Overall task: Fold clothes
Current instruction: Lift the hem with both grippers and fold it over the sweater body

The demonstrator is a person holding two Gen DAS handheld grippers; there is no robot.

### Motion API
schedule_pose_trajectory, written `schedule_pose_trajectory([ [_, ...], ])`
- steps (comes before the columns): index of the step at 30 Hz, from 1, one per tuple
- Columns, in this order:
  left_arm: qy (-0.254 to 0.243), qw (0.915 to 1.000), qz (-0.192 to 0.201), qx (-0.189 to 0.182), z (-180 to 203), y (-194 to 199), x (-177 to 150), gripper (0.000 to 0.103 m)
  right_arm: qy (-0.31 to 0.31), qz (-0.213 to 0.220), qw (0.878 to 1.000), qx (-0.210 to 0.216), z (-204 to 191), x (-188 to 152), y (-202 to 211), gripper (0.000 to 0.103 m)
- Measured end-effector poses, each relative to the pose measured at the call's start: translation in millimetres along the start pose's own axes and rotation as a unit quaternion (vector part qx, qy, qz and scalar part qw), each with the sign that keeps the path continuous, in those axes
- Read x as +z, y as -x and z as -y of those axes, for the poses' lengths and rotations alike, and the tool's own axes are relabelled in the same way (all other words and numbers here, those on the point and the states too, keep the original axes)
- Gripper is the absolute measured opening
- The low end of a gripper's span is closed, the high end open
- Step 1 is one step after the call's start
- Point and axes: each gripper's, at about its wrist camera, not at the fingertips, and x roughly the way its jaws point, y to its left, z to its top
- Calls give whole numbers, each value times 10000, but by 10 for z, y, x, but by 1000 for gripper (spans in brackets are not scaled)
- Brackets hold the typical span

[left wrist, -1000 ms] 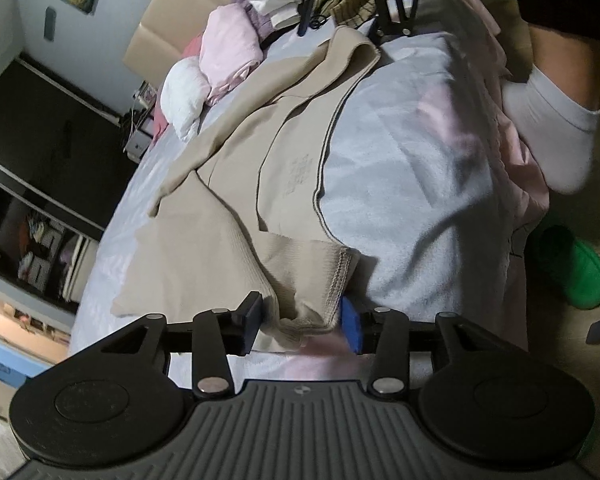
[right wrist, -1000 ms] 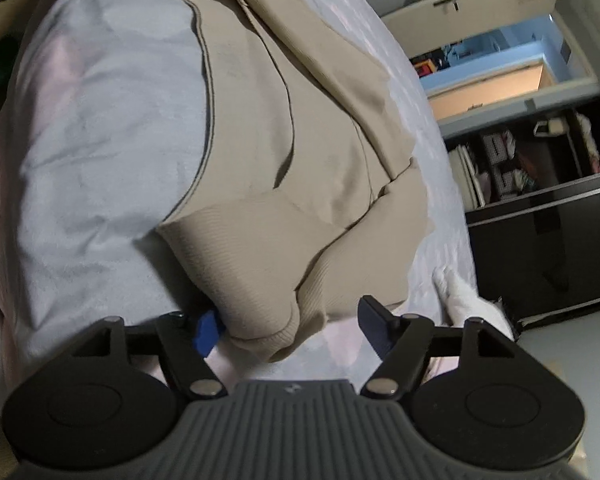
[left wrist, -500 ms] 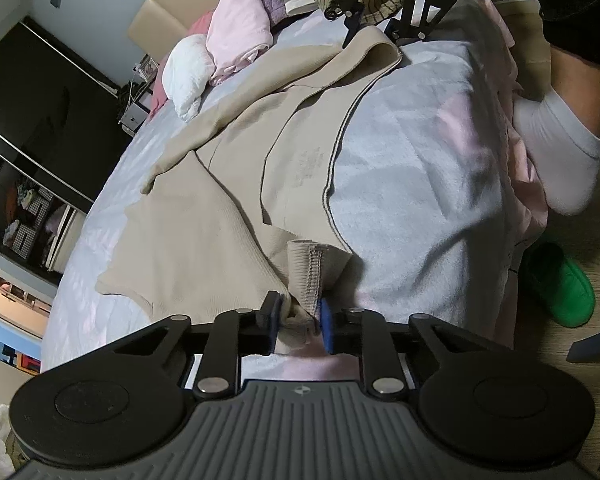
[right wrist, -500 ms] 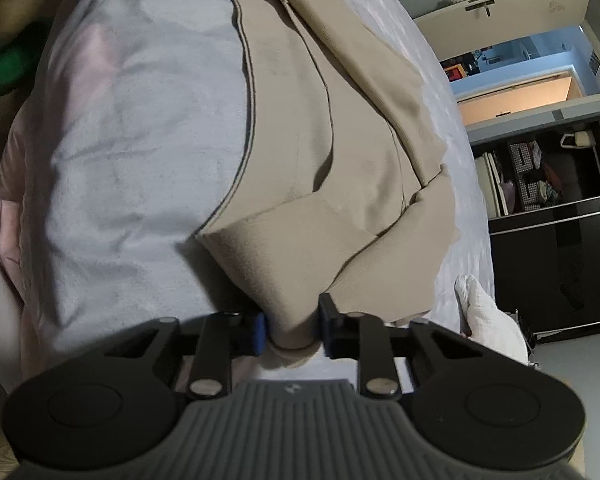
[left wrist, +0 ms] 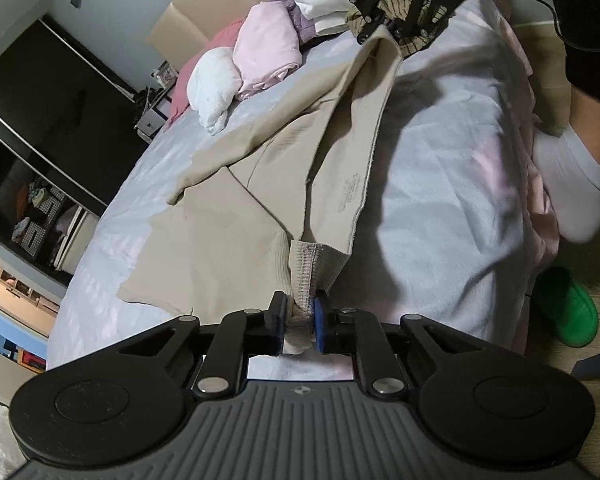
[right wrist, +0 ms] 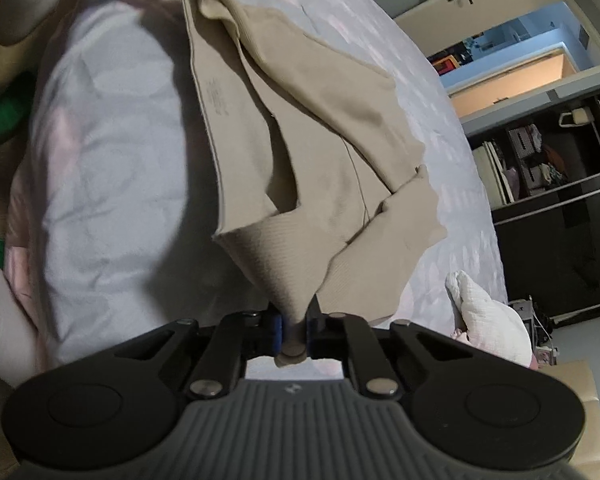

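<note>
A beige garment (left wrist: 220, 248) lies spread along a bed with a pale sheet (left wrist: 440, 160). My left gripper (left wrist: 300, 316) has its blue pads pressed on the garment's ribbed hem corner, its jaws still closing, and holds it just above the sheet. At the far end in the left wrist view, my right gripper (left wrist: 384, 28) pinches the opposite corner. In the right wrist view the right gripper (right wrist: 292, 332) is closing on a bunched beige garment (right wrist: 320, 184) corner, and the edge between both grippers is raised taut.
Pink folded clothes (left wrist: 268, 48), a white bundle (left wrist: 216, 80) and more laundry lie at the bed's head. A person's leg in a white sock (left wrist: 572, 184) and a green slipper (left wrist: 568, 308) stand by the bed's side. Dark shelving (right wrist: 540, 160) stands across the room.
Both grippers went from open around the garment's corners to pinched on them. They rose, and the garment's near edge lifted off the sheet.
</note>
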Motion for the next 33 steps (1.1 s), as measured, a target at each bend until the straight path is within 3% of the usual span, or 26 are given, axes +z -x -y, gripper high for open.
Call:
schedule_pose_trajectory([
  [3,-192,9995,4,-267,37,47,-5,10,107,34,9998,152,-36,-9,102,11],
  [20,-421,9971,17,-641,-146,414,-9,10,3,416,9990,188,99,145,438,9],
  [29,-937,9867,-141,-1322,-89,646,-137,10,345,364,9925,1115,-162,288,779,9],
  [33,-1186,9765,-202,-1786,3,752,-229,10,726,317,9829,1663,-310,356,973,9],
])
